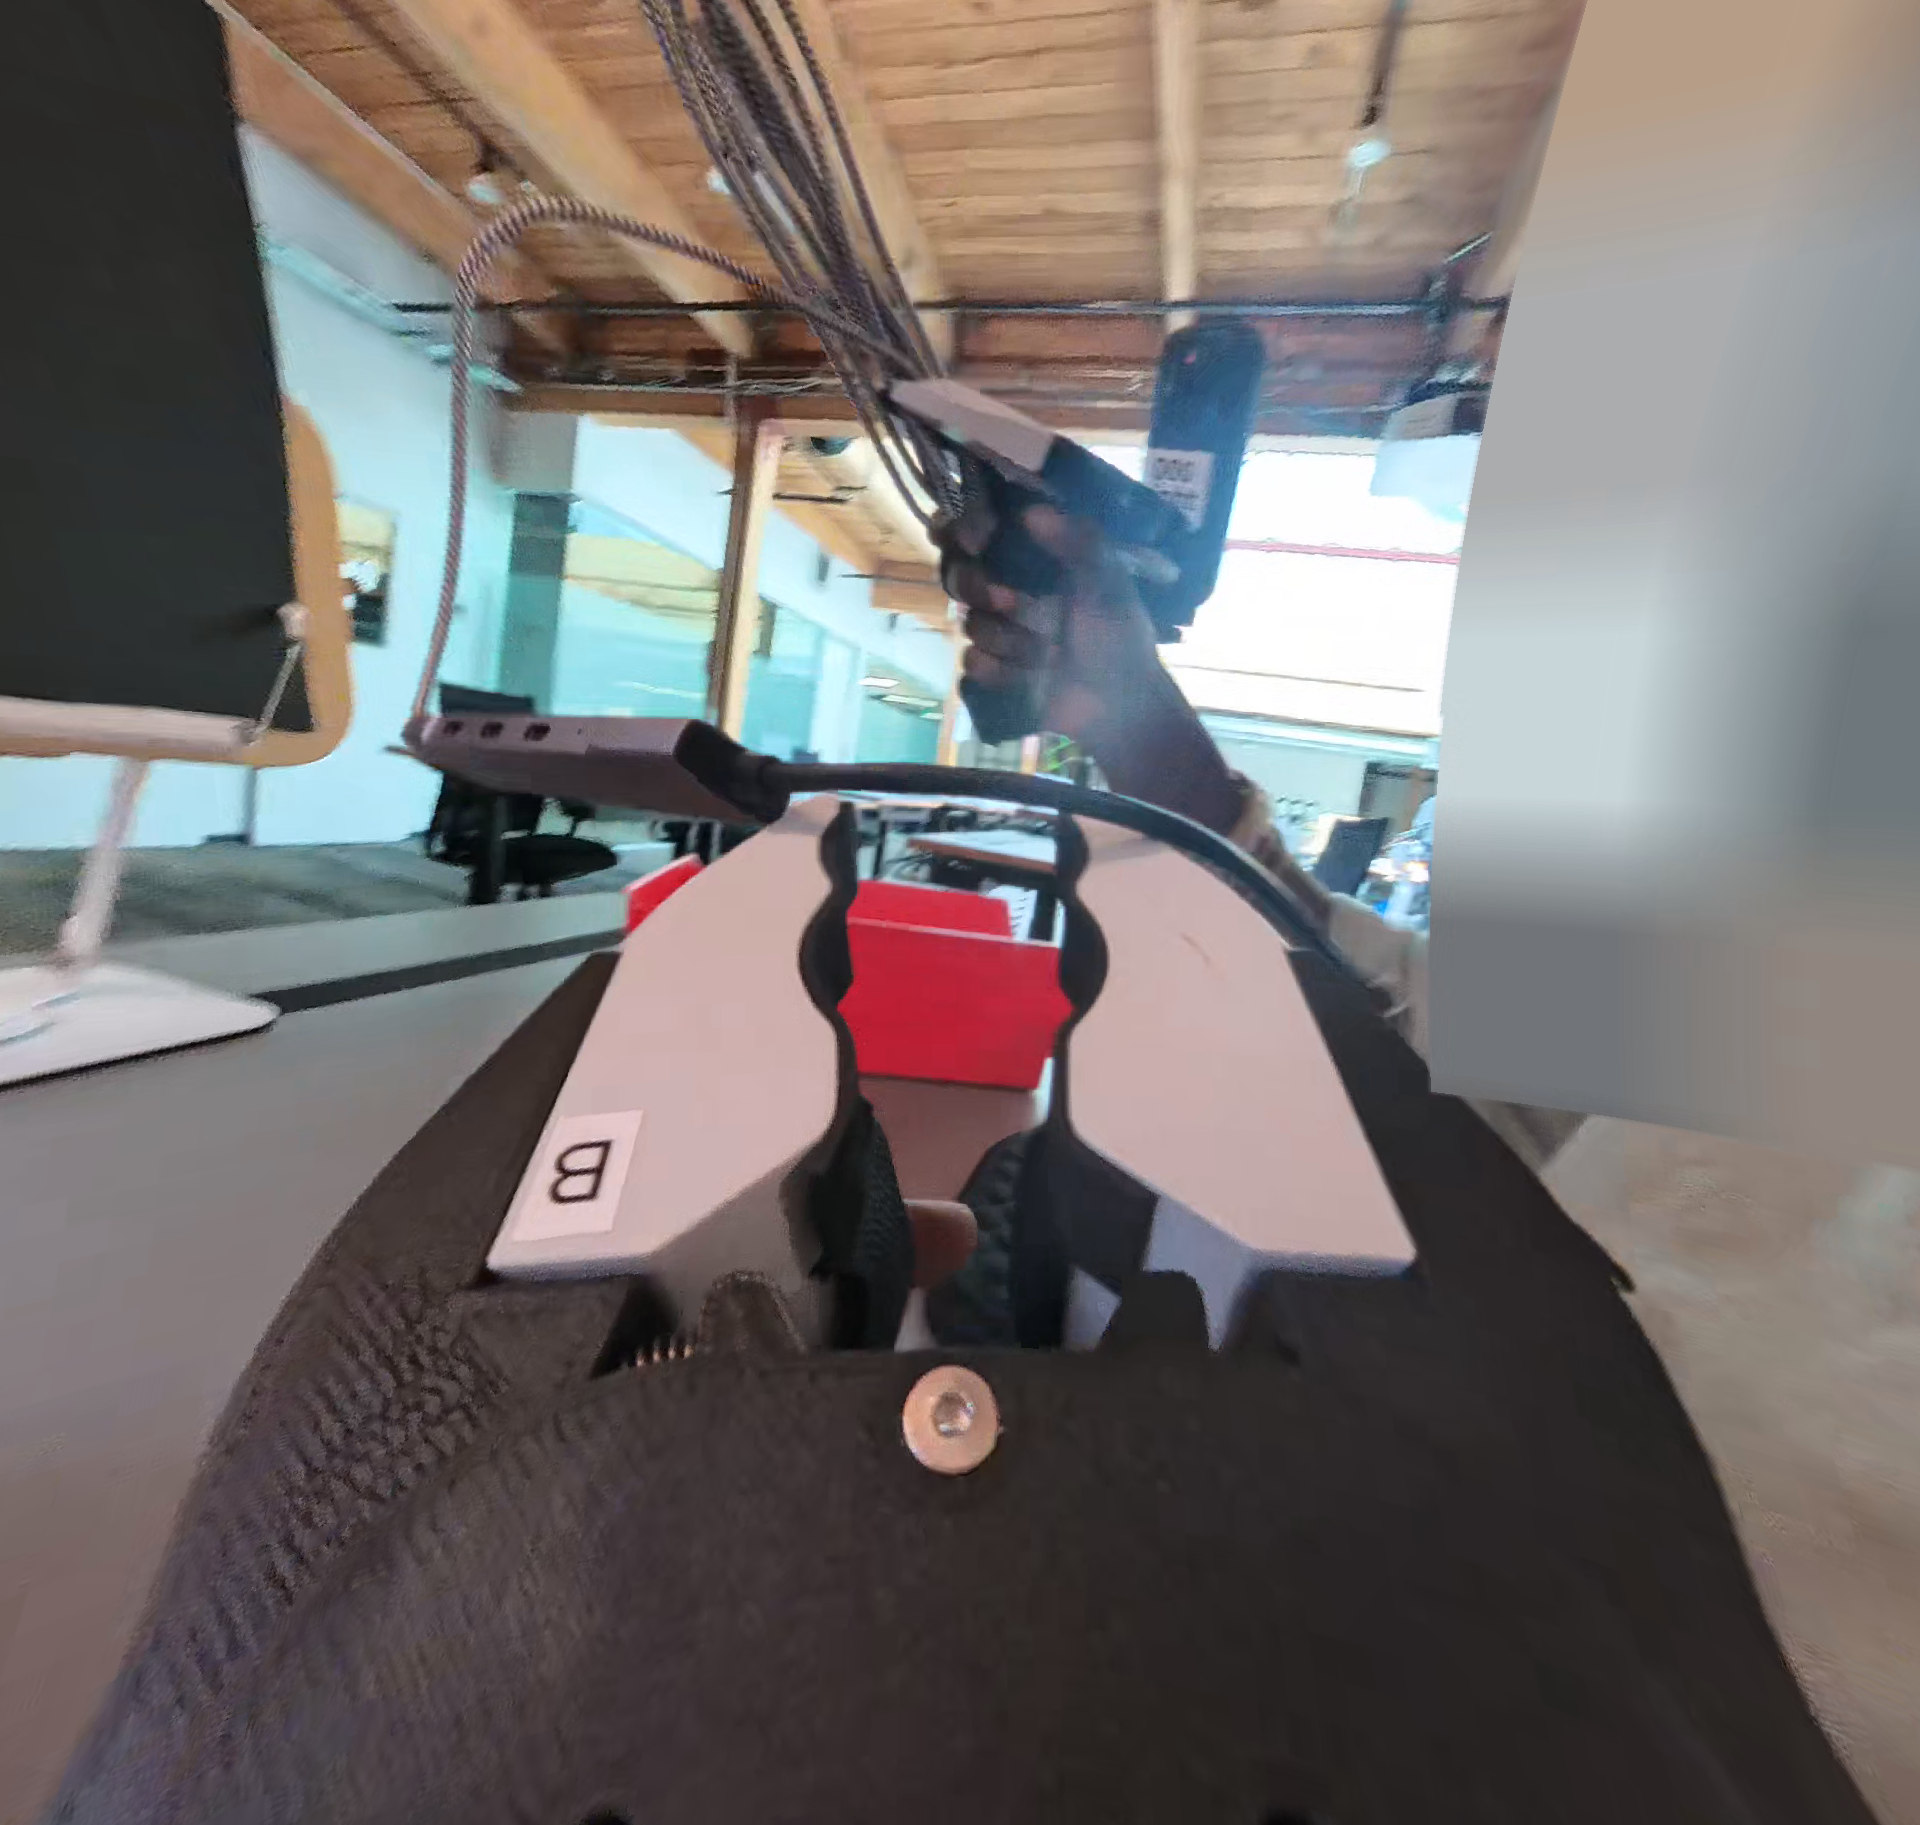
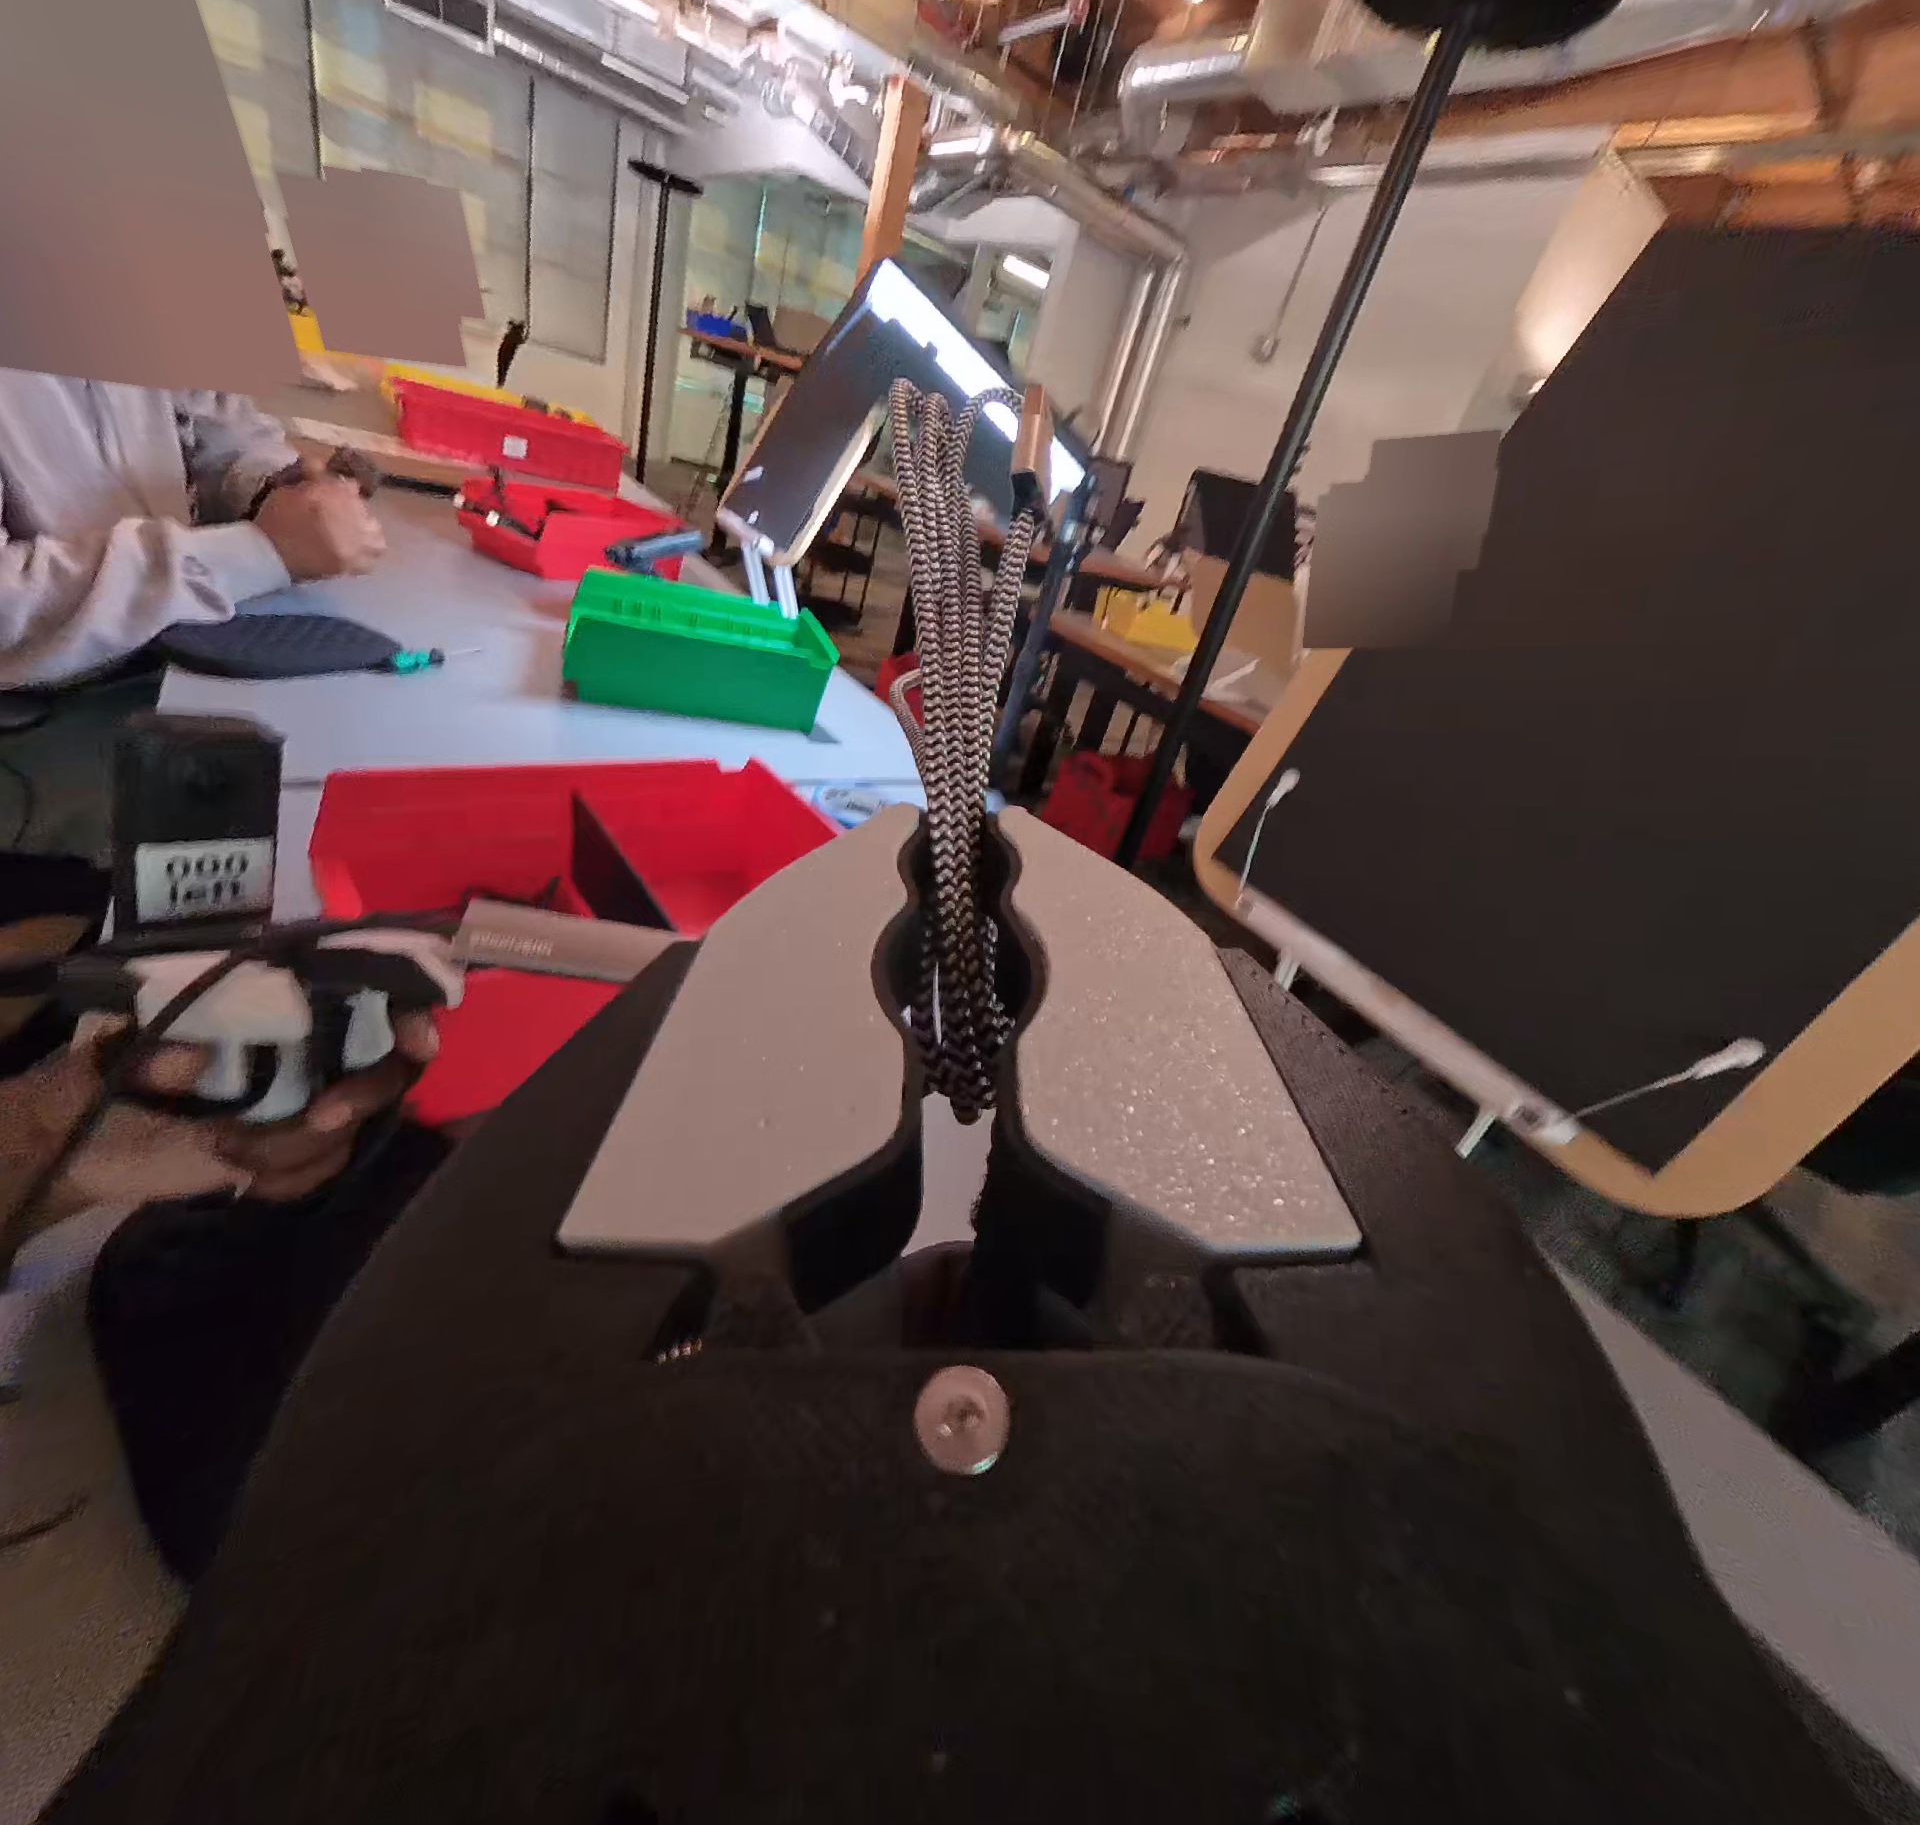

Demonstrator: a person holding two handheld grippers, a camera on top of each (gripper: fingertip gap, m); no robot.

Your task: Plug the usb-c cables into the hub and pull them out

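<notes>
Count of items, both wrist views

Grippers: two, left gripper [image 1: 951, 840] and right gripper [image 2: 961, 825]. Hub [image 1: 561, 752]: one, grey, with three ports showing on its near edge. Braided cables [image 2: 956, 653]: one looped bundle, strand count unclear; one strand reaches the hub. Black lead [image 1: 1039, 788]: one. Red bins [image 2: 540, 840]: at least four on the tables. Green bin [image 2: 696, 648]: one. Dark tan-rimmed panels [image 2: 1621, 736]: two in the right view.
</notes>
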